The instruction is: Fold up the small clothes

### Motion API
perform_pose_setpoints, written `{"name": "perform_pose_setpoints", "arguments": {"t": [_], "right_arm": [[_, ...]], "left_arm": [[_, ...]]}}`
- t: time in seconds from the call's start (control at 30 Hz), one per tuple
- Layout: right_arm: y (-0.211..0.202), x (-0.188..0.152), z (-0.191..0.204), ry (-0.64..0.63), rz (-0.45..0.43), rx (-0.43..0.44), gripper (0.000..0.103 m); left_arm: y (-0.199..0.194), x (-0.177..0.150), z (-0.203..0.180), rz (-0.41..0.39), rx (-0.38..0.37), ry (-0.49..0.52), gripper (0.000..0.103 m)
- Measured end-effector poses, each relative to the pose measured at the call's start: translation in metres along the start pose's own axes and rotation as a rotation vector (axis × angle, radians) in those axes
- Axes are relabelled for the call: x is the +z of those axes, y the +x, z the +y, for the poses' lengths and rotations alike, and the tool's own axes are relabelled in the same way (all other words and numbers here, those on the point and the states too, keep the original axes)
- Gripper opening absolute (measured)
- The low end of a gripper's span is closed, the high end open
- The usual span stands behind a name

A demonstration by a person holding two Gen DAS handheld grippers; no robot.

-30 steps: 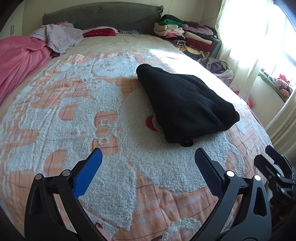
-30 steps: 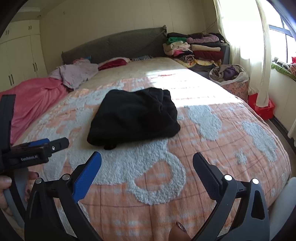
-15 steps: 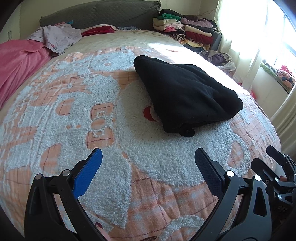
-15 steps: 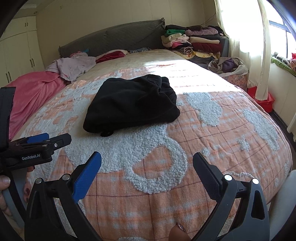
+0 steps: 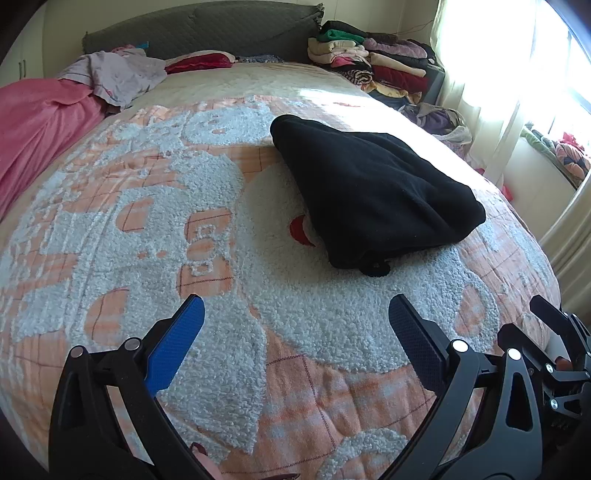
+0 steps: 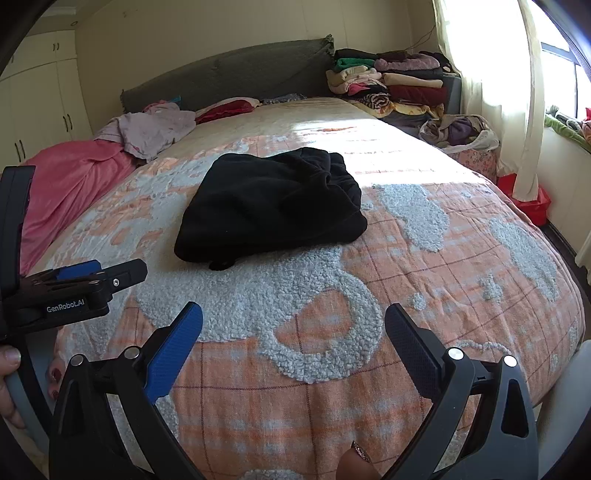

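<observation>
A black fleece garment [image 5: 373,192] lies folded in a compact bundle on the orange and white bedspread [image 5: 207,236], right of centre in the left wrist view. The right wrist view has the same garment [image 6: 273,205] mid-bed. My left gripper [image 5: 295,314] hovers open over the near part of the bed, well short of the garment, nothing between its fingers. My right gripper [image 6: 293,321] is open too, equally short of it and empty. The left gripper also appears from the side at the left edge of the right wrist view [image 6: 99,277], held by a hand [image 6: 9,369].
A pink blanket [image 5: 40,125] and a crumpled lilac garment [image 5: 118,77] lie at the far left of the bed. Stacked folded clothes [image 5: 373,55] stand by the grey headboard [image 5: 207,29]. A bag of clothes [image 6: 461,133] and a curtain [image 6: 487,74] are right of the bed.
Both grippers stay open and empty. The views shift slightly, with the black garment holding its place on the bed.
</observation>
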State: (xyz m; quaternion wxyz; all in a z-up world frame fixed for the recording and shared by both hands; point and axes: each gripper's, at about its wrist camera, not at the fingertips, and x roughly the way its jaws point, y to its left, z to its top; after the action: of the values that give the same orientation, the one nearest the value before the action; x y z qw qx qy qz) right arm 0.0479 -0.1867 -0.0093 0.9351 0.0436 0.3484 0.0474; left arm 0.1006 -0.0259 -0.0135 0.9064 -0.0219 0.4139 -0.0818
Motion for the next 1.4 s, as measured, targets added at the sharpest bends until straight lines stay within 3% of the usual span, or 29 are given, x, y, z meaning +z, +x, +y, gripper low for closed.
{"name": "perform_pose_setpoints", "arguments": {"t": [1.4], "right_arm": [[-0.0041, 0.0034, 0.0002, -0.008, -0.011, -0.020, 0.098]], "left_arm": [[-0.0053, 0.0004, -0.0024, -0.019, 0.060, 0.010, 0.094]]}}
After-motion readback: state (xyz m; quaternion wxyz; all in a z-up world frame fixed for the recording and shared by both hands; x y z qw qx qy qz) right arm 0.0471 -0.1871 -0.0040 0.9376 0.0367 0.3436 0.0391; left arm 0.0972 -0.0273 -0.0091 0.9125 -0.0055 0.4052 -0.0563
